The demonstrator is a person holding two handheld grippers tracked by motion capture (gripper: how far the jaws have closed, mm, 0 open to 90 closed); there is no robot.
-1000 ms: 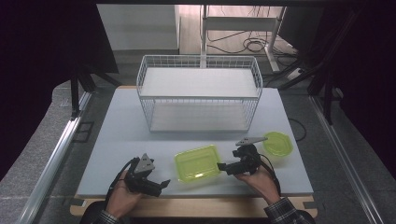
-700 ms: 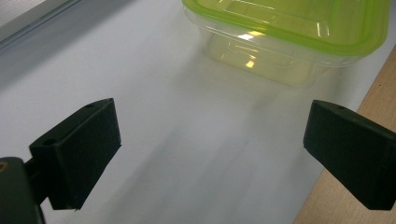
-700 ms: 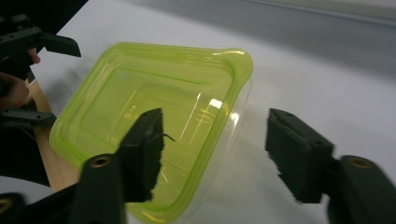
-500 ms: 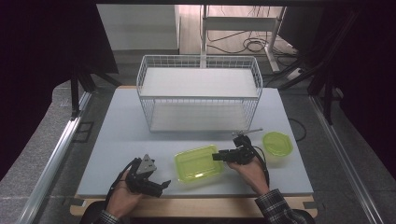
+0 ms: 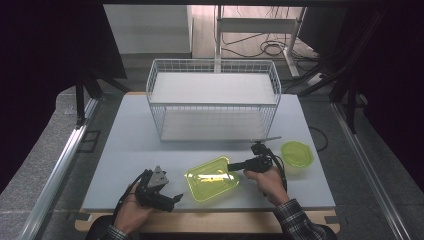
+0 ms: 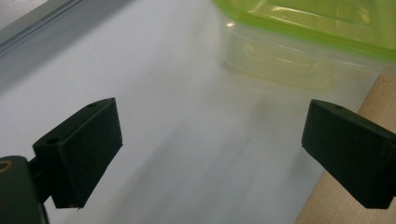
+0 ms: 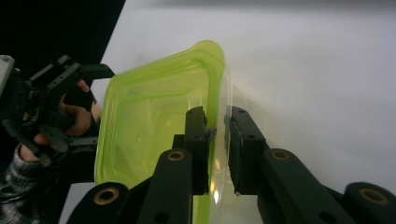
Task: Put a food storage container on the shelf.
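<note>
A clear rectangular container with a lime-green rim (image 5: 212, 178) lies on the white table near the front edge. My right gripper (image 5: 232, 166) reaches in from the right. Its jaws have just been closing and now pinch the container's right wall (image 7: 154, 116), one jaw inside and one outside (image 7: 217, 135). My left gripper (image 5: 172, 199) rests low on the table to the container's left, with its jaws wide open (image 6: 212, 126) and nothing between them. The container (image 6: 303, 42) lies just beyond its fingertips.
A round green bowl (image 5: 297, 154) sits to the right of my right hand. A white wire basket rack (image 5: 212, 100) stands across the table's far half. A wooden strip (image 6: 378, 88) borders the table's front edge.
My right gripper moved left from beside the round bowl to the rectangular container's right edge, and its jaws closed on the wall. The left gripper stayed put.
</note>
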